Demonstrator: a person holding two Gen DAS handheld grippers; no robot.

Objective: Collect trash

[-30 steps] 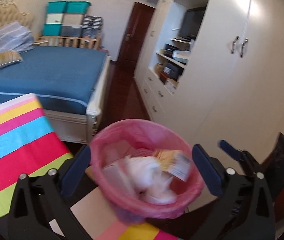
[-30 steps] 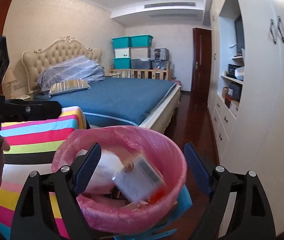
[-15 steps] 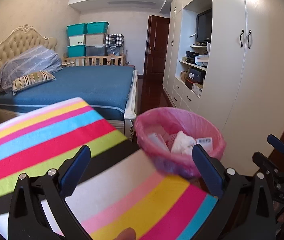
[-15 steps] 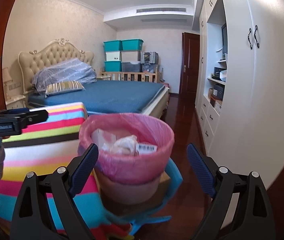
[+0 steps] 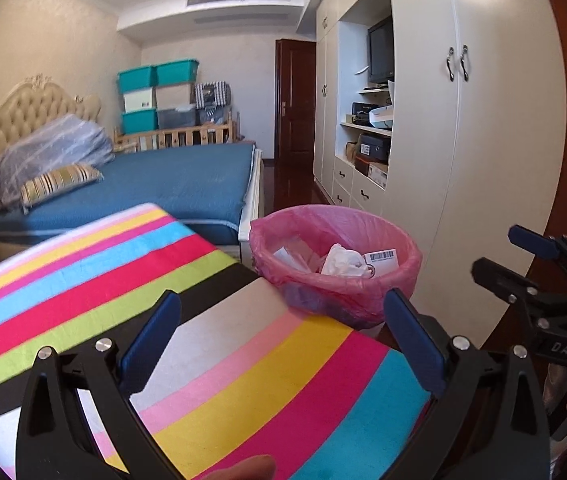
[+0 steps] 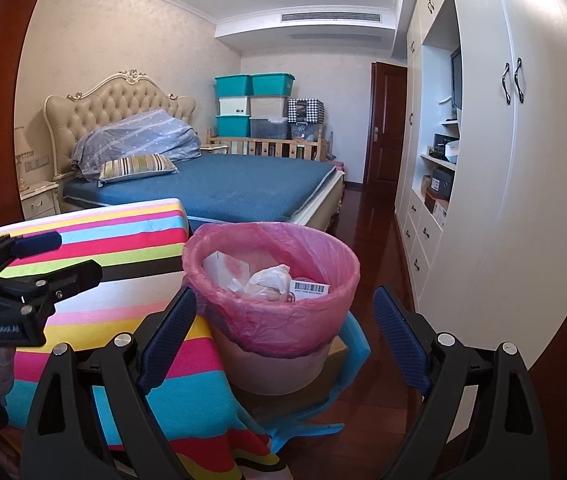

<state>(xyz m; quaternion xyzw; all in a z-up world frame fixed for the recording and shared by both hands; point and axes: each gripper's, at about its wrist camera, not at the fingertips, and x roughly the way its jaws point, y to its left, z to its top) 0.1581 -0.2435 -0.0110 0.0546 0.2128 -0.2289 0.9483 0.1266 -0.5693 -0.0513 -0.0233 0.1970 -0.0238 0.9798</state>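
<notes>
**Pink-lined bin sits ahead of two empty, spread grippers**

Pink plastic lines the trash bin (image 6: 271, 280), which stands just ahead of the right gripper (image 6: 283, 332), framed between its two blue-padded fingers (image 6: 167, 332) without touching either. Those jaws are spread wide and hold nothing. Inside the bin lie crumpled white paper (image 6: 269, 278) and a barcode label (image 6: 309, 288), piled near the rim.

The left gripper (image 5: 283, 336) is likewise spread and empty, hovering over the striped cloth (image 5: 243, 372) that covers the surface below it. From that gripper the bin (image 5: 335, 276) lies ahead and slightly to its right, past the cloth's far edge. Beyond both grippers stand a blue bed (image 6: 243, 188) and, to their right, a white wardrobe (image 6: 523, 200).
</notes>
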